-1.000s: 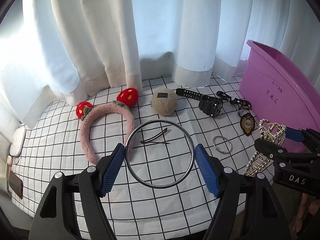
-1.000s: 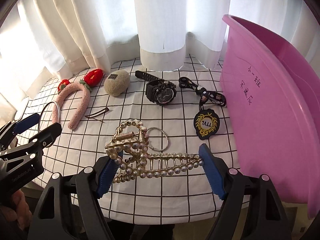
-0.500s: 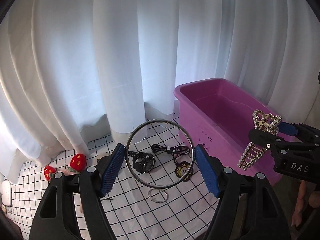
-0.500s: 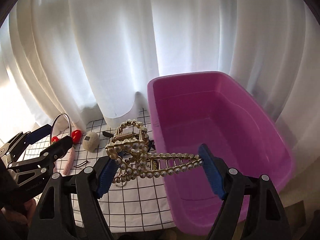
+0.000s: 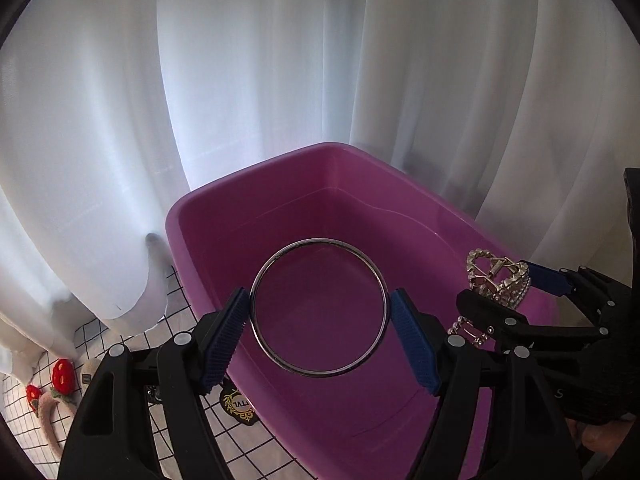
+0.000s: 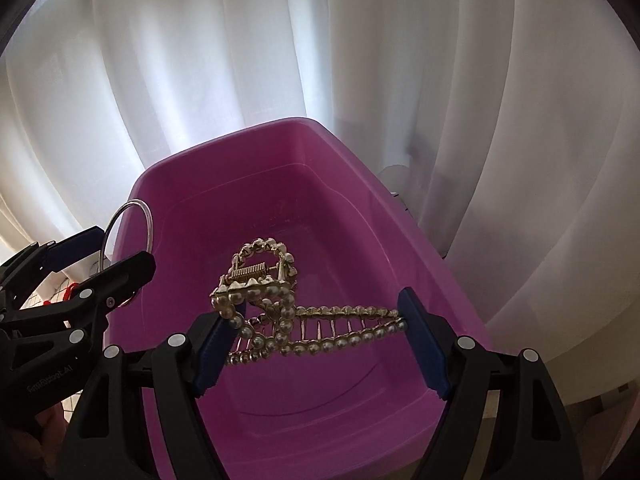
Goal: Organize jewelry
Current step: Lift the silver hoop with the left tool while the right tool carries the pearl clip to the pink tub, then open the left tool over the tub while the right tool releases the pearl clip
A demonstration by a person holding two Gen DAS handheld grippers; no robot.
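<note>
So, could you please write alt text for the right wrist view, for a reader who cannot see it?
The right gripper holds a gold pearl hair claw above a pink plastic tub that looks empty. At the left edge, the left gripper holds a silver bangle; white curtains hang behind.

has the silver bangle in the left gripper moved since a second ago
Yes. The silver bangle, clamped in the left gripper, went from over the checked cloth to over the purple tub.

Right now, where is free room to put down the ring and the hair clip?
The floor of the pink tub is bare from wall to wall. The checked cloth left of it is crowded near the badge.
</note>
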